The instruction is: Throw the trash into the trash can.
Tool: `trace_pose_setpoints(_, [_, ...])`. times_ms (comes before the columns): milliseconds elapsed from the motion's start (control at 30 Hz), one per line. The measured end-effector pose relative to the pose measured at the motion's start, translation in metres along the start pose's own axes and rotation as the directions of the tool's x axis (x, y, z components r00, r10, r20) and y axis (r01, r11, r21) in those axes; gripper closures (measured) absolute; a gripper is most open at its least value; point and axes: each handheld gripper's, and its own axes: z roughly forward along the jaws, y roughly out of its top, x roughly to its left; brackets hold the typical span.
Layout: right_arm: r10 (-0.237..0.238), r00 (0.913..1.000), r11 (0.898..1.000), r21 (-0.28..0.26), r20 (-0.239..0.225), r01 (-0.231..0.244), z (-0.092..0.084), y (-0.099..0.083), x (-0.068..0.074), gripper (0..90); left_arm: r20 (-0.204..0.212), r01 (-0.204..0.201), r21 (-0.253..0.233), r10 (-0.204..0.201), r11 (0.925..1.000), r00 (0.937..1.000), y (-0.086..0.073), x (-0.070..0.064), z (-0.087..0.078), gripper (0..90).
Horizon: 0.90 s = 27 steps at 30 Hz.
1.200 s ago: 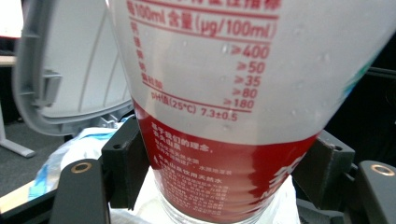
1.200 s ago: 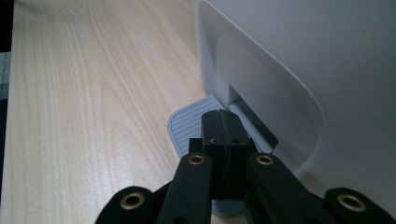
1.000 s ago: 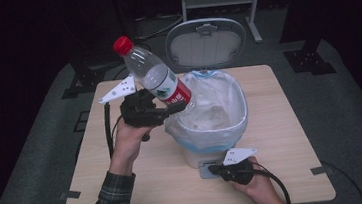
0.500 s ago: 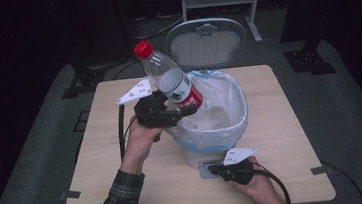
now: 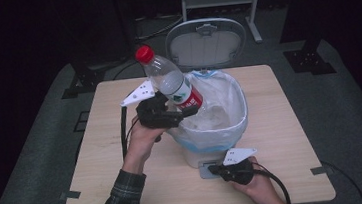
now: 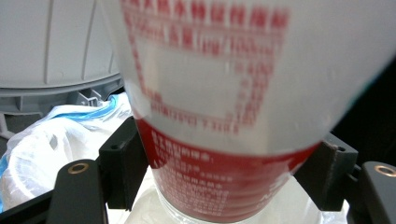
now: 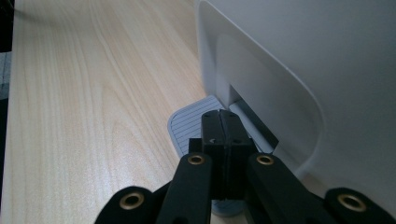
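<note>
item: plastic bottle (image 5: 171,83), clear, red cap, red and white label; tilted, cap up and away to the left, base hanging over the near-left rim of the pedal bin (image 5: 194,156), above the liner; the left gripper view shows the label blurred and close, with the red band low between the two black jaws

item: left tongs (image 5: 178,116), carried in the person's left hand (image 5: 142,136), sleeve plaid; the jaws stand either side of the bottle's lower body and have just been easing apart a little, the bottle still between them; in the left gripper view the pads sit against the label's red band on both sides, so the hold reads as still on

item: right tongs (image 5: 214,169), in the right hand (image 5: 257,185) at the near edge of the worktop (image 5: 99,165); jaws clenched flat together with nothing between them, tips resting on the ribbed grey foot pedal (image 7: 187,126) at the base of the bin

item: pedal bin, white body, lid (image 5: 206,44) raised upright at the far side, fitted with a thin white and blue liner bag (image 5: 220,113) folded over the rim; stands about the middle of the worktop

item: worktop, pale wood grain, bare around the bin; a black cable (image 5: 122,132) trails from the left tongs down past the wrist
</note>
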Motion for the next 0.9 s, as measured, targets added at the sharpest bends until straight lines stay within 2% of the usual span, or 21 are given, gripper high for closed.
trace_pose_setpoints(233, [0.001,1.0000,1.000,0.000,0.000,-0.001,0.000,0.000,0.000,89.6,0.001,-0.002,-0.025,0.002,0.9997,1.0000,-0.001,-0.001,-0.001,24.9])
trace_pose_setpoints(500, [0.001,1.0000,1.000,0.000,-0.002,-0.001,0.000,0.000,-0.001,89.4,-0.018,-0.014,-0.036,0.013,0.9992,0.9997,0.000,-0.001,-0.006,23.0])
trace_pose_setpoints(733, [0.000,1.0000,1.000,-0.001,-0.001,0.000,0.000,0.000,-0.001,89.4,-0.032,-0.025,-0.031,0.024,0.9992,0.9992,0.001,-0.001,-0.011,23.0])
trace_pose_setpoints(900, [0.000,1.0000,1.000,0.000,-0.001,0.000,0.000,0.000,-0.001,89.5,-0.051,-0.031,-0.009,0.030,0.9995,0.9982,0.002,-0.002,-0.020,23.0])
